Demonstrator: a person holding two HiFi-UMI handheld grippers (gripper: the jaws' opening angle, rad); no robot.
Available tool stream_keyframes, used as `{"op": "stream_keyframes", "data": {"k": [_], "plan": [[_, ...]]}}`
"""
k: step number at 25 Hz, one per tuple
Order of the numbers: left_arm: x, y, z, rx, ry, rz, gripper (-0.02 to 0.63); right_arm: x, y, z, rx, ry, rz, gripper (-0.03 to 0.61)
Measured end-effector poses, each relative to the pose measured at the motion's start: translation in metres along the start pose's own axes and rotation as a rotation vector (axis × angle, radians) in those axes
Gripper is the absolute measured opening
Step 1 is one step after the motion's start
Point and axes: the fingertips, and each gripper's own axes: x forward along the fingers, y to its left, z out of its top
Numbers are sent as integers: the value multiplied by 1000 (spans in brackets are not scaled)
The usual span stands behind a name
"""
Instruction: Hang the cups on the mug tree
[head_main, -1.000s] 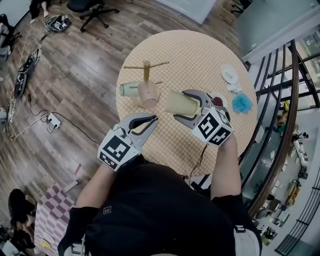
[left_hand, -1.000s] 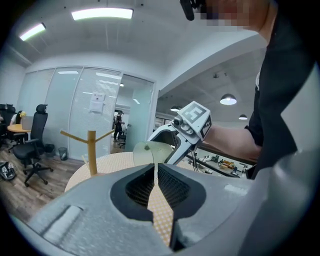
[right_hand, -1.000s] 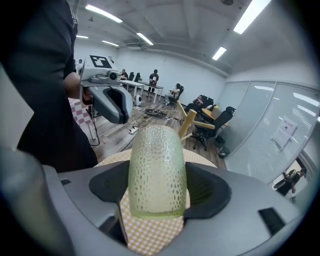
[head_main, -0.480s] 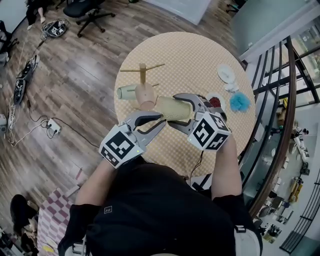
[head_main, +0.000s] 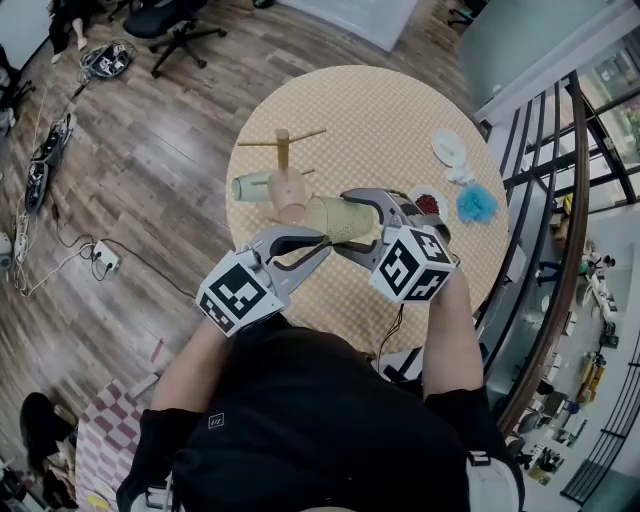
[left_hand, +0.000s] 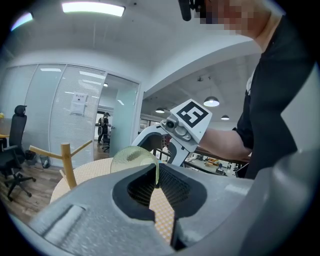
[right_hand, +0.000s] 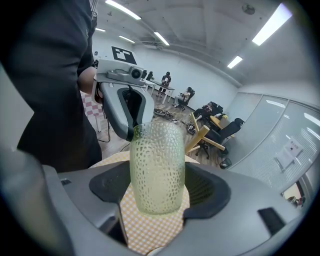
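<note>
A pale green dimpled glass cup (head_main: 325, 215) (right_hand: 156, 165) lies sideways above the round checkered table (head_main: 380, 110), with my right gripper (head_main: 350, 222) (right_hand: 159, 196) shut on its body. My left gripper (head_main: 321, 238) (left_hand: 156, 173) meets the cup's open end, and its jaws have just been closing on the thin rim (left_hand: 135, 155). The wooden mug tree (head_main: 283, 148) (left_hand: 67, 162) (right_hand: 200, 137) stands just beyond the cup. A green cup (head_main: 250, 185) and a pink cup (head_main: 291, 196) hang on its near pegs. Its upper pegs are bare.
A white dish (head_main: 452, 147), a blue puff (head_main: 477, 203) and a small bowl with something red (head_main: 428, 204) sit at the table's right side. A railing (head_main: 560, 200) runs along the right. An office chair (head_main: 180, 15) and cables lie on the wood floor to the left.
The right gripper has carried the cup left, closer to the mug tree. The left gripper has come up and right from the table's near edge to the cup's rim.
</note>
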Motion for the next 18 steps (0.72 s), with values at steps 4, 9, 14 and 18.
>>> {"op": "stream_keyframes", "data": {"k": [4,9,14,18], "plan": [[0,-2,0,19,7,-24,26,1,1,1,-11,20,3,344],[4,-6,6,24,4,-60,32,-2,2,4,-14,27,6,344],[6,-6,8,26,6,-62,32,-4,1,7,-8,21,0,344],[6,-8,12,18,-18,-79,25,-5,1,9,15,-5,-6,344]]}}
